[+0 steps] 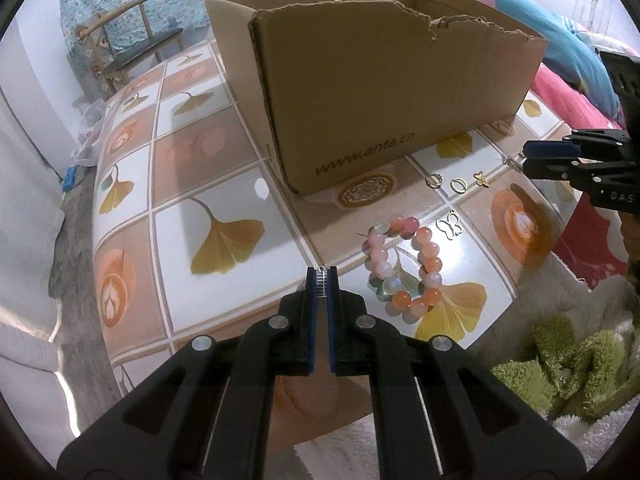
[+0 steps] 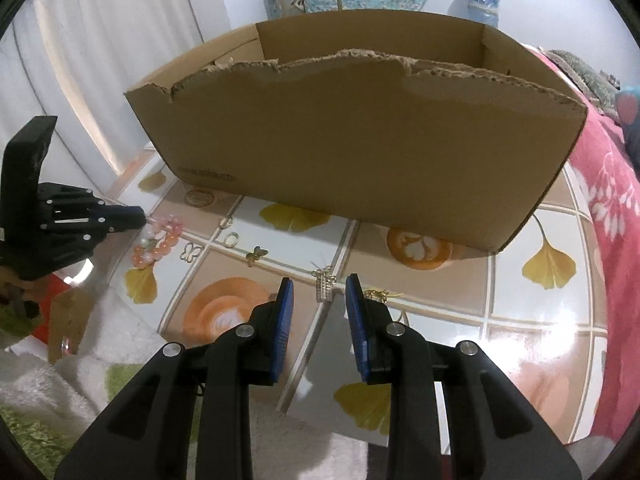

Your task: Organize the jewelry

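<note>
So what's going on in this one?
A person is sorting jewelry with two handheld grippers. The left gripper is shut on a small rhinestone piece. The right gripper is open around a similar rhinestone piece lying on the table. The bead bracelet lies before the cardboard box.

Left gripper (image 1: 321, 276), bottom centre of its own view, points steeply down, jaws clamped together. Right gripper (image 2: 319, 292), bottom centre, angled down, jaws apart.
</note>
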`<state>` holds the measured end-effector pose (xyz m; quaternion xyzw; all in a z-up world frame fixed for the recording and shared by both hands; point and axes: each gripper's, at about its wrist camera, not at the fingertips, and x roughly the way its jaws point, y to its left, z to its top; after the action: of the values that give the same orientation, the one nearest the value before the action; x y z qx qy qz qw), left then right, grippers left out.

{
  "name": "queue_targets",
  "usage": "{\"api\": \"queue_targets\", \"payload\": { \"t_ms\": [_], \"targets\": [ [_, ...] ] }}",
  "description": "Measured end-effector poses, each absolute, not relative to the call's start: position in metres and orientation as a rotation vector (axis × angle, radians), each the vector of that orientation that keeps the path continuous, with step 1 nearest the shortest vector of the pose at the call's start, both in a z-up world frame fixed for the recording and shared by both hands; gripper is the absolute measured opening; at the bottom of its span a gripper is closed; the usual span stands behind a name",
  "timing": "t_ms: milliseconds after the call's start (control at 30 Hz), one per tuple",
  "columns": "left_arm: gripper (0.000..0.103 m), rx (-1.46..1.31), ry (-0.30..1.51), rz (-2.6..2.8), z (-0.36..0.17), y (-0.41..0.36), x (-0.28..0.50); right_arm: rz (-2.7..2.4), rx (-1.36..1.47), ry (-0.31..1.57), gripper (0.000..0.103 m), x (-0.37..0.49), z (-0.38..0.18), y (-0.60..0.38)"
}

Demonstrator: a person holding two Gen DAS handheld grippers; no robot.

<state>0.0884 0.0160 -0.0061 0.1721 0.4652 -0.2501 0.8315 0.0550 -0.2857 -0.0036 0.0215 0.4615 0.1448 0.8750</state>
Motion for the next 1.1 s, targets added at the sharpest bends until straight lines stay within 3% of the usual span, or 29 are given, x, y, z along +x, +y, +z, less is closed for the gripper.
{"api": "queue_targets", "payload": {
  "t_ms": [467, 1100],
  "targets": [
    [0.004, 0.376, 0.982, -0.528, -0.006, 0.015, 0.088, 0.272, -0.038, 0.984, 0.004, 0.06, -0.011, -0.268],
    [0.004, 0.397, 0.947, -0.542, -0.007, 0.014, 0.081, 0.282, 0.036, 0.954, 0.002, 0.056, 0.006, -0.277]
  ]
}}
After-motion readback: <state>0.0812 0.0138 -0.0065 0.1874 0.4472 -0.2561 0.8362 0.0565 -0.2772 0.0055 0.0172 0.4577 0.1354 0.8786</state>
